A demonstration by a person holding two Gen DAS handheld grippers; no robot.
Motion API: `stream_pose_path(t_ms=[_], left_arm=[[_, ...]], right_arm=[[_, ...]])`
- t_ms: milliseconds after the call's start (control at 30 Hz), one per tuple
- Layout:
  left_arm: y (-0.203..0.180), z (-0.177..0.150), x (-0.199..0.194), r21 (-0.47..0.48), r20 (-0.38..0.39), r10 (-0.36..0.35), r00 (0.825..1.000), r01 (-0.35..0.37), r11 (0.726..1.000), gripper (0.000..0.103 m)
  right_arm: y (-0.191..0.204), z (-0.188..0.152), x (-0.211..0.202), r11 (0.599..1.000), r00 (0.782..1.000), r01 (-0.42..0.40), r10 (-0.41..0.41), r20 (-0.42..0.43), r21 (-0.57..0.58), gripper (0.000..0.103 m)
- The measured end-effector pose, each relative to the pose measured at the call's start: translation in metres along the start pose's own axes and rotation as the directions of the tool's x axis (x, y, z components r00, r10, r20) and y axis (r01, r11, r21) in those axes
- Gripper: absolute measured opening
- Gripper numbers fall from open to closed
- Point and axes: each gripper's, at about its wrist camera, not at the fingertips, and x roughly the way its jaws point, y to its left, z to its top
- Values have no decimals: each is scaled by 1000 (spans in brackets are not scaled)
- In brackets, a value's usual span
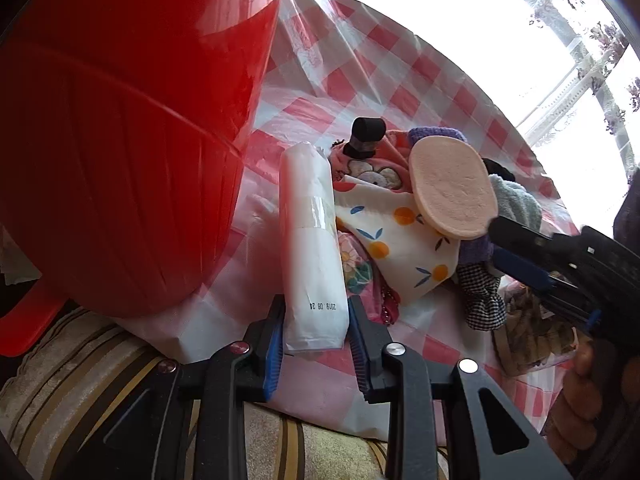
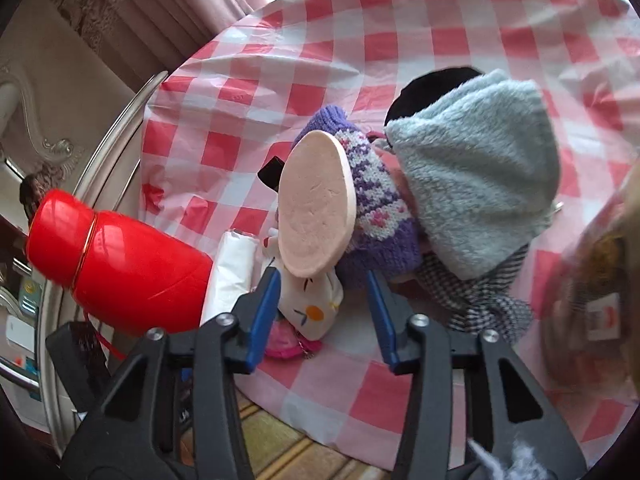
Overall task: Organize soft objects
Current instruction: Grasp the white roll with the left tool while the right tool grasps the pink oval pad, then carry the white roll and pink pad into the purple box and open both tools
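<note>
soft things [image 2: 472, 168] sit heaped on the surface [image 2: 400, 20]. left gripper [image 1: 316, 328] jaws clench the white roll [image 1: 310, 240] to lift it out; right gripper [image 2: 324, 304] jaws hang released above the heap.

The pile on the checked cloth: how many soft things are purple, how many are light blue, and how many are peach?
Purple: 1, the purple knitted piece
Light blue: 1, the light blue fleece piece
Peach: 1, the peach oval sponge pad
Total: 3
</note>
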Motion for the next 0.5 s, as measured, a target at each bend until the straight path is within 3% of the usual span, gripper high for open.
stream_pose_path(t_ms=[367,433,500], left_arm=[[2,1,-4,-10,9,-53,999,53,999,31],[3,2,-5,-12,16,-59,998,59,998,31],[4,2,-6,-14,18,-63,998,63,998,31]], right_arm=[[0,12,19,999,1000,-15,15,4,50,39],[1,14,20,999,1000,-1,1,12,43,21],[4,16,21,1000,1000,14,-15,19,25,18]])
